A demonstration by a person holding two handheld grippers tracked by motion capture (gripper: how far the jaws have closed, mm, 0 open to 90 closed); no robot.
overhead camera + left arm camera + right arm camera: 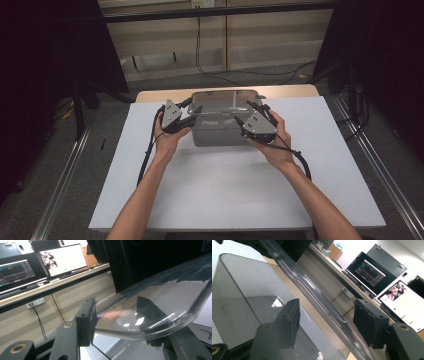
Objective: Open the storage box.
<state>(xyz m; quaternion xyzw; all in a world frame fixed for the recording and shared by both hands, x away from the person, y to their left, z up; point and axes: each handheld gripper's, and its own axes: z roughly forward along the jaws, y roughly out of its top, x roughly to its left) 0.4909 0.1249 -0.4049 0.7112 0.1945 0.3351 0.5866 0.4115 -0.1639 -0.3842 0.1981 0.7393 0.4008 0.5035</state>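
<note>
So the thing in play is a grey plastic box [220, 131] with a clear lid [221, 101], sitting toward 12 o'clock on the white bench [240, 190], pretty much centred between the two hands. The lid looks like thin, glossy see-through plastic with a rolled rim, so I'd bet it's light, a bit flexy and slippery, and the rim is the only real place to pinch it; grab one edge alone and it'll probably twist or pop out. The box itself seems stiff and light, likely to scoot on the smooth bench if pushed sideways. The left hand-held gripper [187, 120] is at the box's 9 o'clock side, and in the left gripper view the lid's rim [160, 330] runs between its jaws; I can't tell whether the pads are actually pinching it. The right hand-held gripper [247, 120] is at the 3 o'clock side, and in the right gripper view its jaws stand apart with the lid edge [317, 302] passing between them untouched, so it's not holding anything. Beyond the bench, at 12 o'clock, there's a wooden wall unit with cables [210, 65].
</note>
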